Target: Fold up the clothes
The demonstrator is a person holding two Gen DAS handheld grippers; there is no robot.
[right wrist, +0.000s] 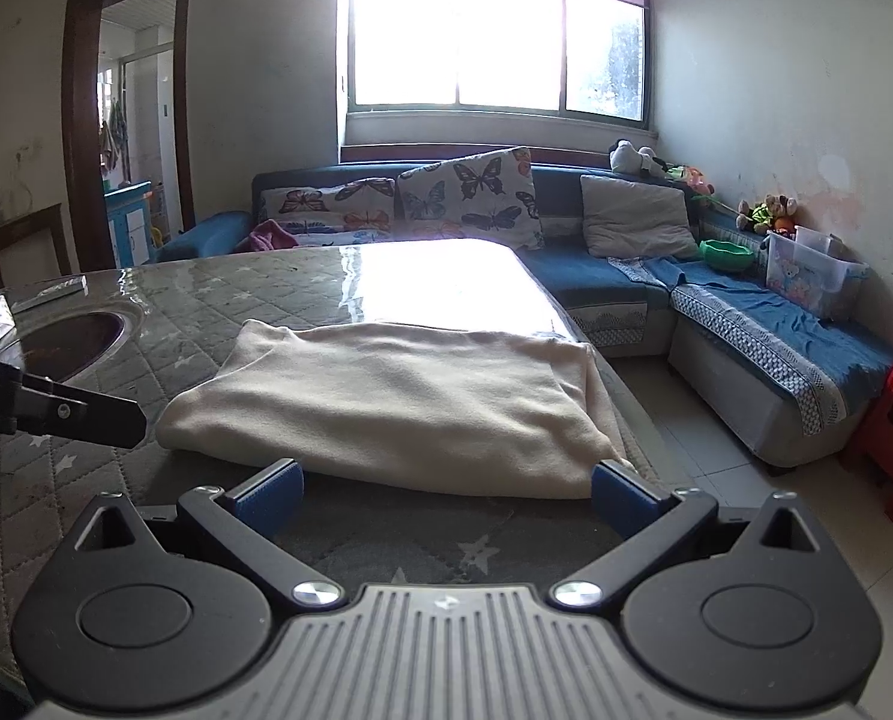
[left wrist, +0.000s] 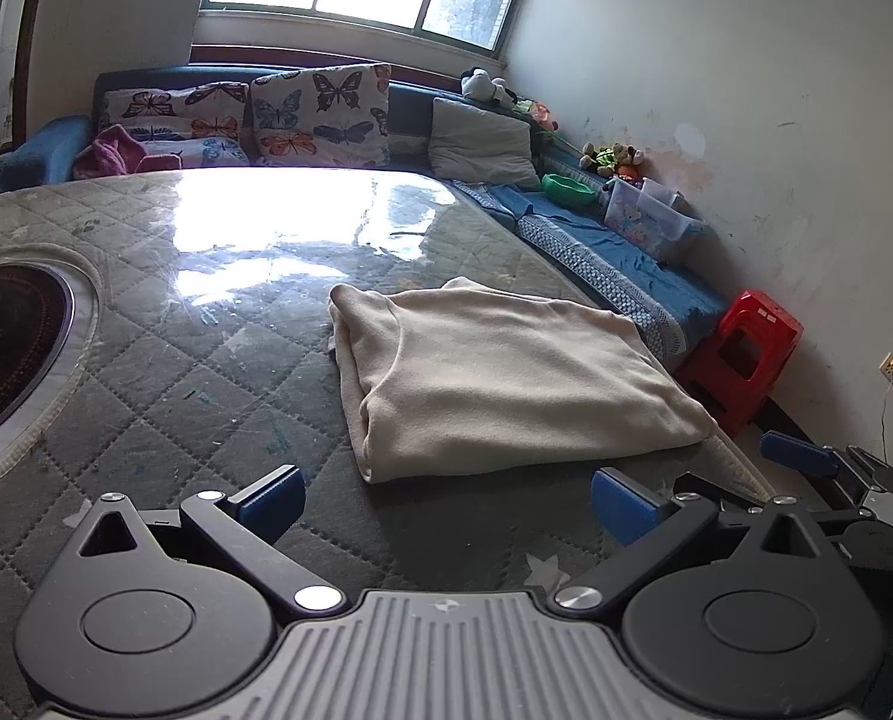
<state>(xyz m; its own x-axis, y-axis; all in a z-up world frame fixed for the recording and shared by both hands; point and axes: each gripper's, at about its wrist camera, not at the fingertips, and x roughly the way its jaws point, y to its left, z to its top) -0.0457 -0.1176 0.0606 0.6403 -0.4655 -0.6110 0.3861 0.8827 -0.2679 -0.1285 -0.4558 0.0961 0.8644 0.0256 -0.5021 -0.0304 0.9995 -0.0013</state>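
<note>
Left wrist view, from the left: dark round inset (left wrist: 8, 348) sunk into the quilted, plastic-covered counter (left wrist: 164, 360), then bare quilting, then the cream garment (left wrist: 506, 372) lying already folded into a thick pad toward the counter's right edge, with a red stool (left wrist: 740, 354) on the floor beyond. Left tongs (left wrist: 443, 507) spread wide and empty, short of the garment's near hem; right tongs (left wrist: 797, 456) visible low at the right edge, apart from the cloth. Right wrist view, same order: dark arm of the left tool (right wrist: 80, 408) at the left, garment (right wrist: 386, 402) square ahead, right tongs (right wrist: 446, 495) spread wide and empty, blue tips level with the near hem, contact hard to judge. Likely soft, light, fleecy cloth, limp in several layers and prone to sliding over the glossy cover; best taken at the two near corners, pinching all layers together. Right side of the garment close to the counter edge, part of it apparently draping over, so little margin there; plenty of open surface to the left and toward the bright far end for a further fold.
</note>
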